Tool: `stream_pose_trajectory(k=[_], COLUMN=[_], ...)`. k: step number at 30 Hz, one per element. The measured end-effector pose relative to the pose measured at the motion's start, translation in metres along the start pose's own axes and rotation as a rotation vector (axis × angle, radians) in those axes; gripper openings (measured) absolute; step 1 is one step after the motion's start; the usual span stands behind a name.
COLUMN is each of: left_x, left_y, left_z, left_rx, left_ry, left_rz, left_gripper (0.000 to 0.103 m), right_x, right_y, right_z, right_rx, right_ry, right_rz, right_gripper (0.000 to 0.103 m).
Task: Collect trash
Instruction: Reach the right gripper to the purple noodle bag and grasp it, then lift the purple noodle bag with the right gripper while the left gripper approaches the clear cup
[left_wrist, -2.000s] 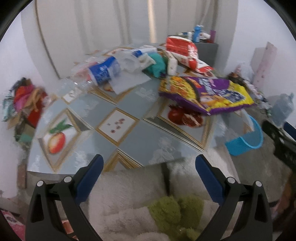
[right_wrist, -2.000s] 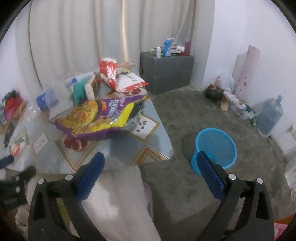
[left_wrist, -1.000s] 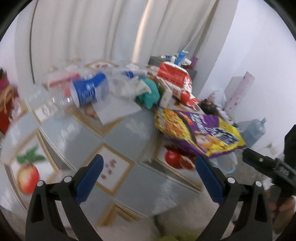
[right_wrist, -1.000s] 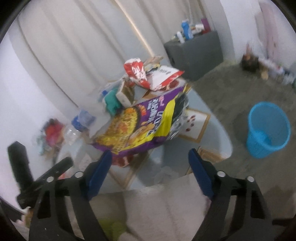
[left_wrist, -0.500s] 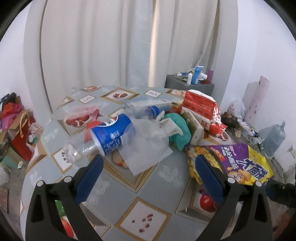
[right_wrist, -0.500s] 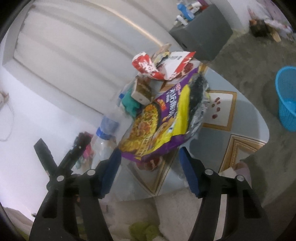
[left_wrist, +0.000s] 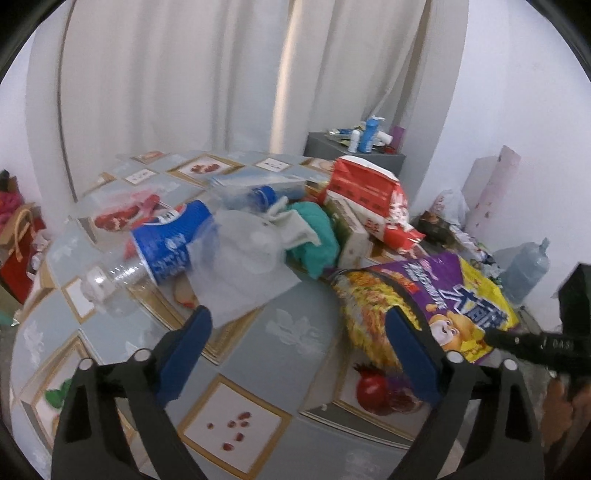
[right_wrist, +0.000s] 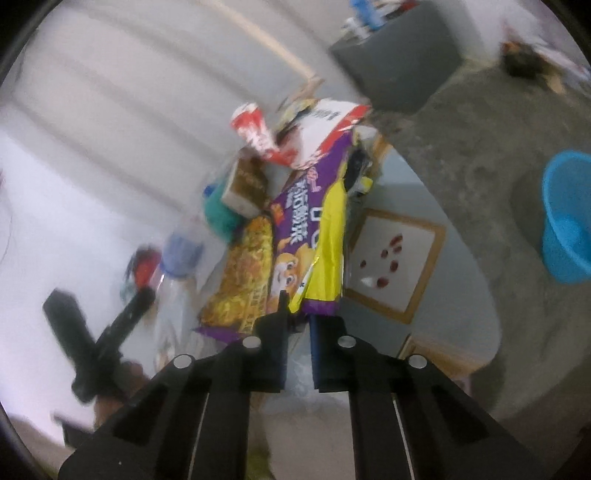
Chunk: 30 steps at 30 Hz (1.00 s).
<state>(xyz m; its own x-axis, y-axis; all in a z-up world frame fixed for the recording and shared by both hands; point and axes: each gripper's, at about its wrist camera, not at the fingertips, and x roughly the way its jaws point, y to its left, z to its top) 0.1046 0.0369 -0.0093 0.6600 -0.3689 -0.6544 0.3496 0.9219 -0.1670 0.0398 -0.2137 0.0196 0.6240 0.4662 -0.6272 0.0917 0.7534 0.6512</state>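
Trash-strewn tiled table (left_wrist: 303, 332)

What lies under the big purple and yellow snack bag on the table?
Under the snack bag shows the table, its pomegranate print peeking out at the near edge. Anything beneath the bag's middle is covered.

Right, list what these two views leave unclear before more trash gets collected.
- Right wrist view: motion blur smears the clear plastic bottle with a blue label.
- Right wrist view: the round blue plastic bin is cut by the frame edge.
- Both views: whether the closing right gripper has pinched the purple and yellow snack bag.
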Motion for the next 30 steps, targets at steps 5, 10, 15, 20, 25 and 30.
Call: stream_pose_trajectory(k=[5, 10, 15, 20, 25, 30], left_x=[0.000, 0.009, 0.033, 0.049, 0.052, 0.053], left_y=[-0.007, -0.023, -0.047, -0.055, -0.057, -0.062], left_z=[-0.001, -0.010, -0.034, -0.052, -0.053, -0.055], left_rx=[-0.029, -0.029, 0.052, 0.056, -0.001, -0.030], left_ry=[0.027, 0.074, 0.202, 0.281, 0.289, 0.274], left_rz=[-0.099, -0.168, -0.211, -0.205, -0.223, -0.203], left_gripper=[0.074, 0.059, 0.029, 0.018, 0.018, 0.018], right_x=[-0.028, -0.026, -0.005, 0.003, 0.005, -0.008], right_y=[-0.009, 0.004, 0.009, 0.024, 0.008, -0.002], right_z=[0.006, -0.010, 0.005, 0.016, 0.033, 0.008], right_rx=[-0.108, -0.253, -0.292, -0.355, -0.166, 0.014], right_ry=[0.118, 0.237, 0.200, 0.139, 0.012, -0.078], right_rz=[0.125, 0.102, 0.031, 0.000, -0.063, -0.024], right_gripper=[0.007, 0.007, 0.009, 0.016, 0.045, 0.052])
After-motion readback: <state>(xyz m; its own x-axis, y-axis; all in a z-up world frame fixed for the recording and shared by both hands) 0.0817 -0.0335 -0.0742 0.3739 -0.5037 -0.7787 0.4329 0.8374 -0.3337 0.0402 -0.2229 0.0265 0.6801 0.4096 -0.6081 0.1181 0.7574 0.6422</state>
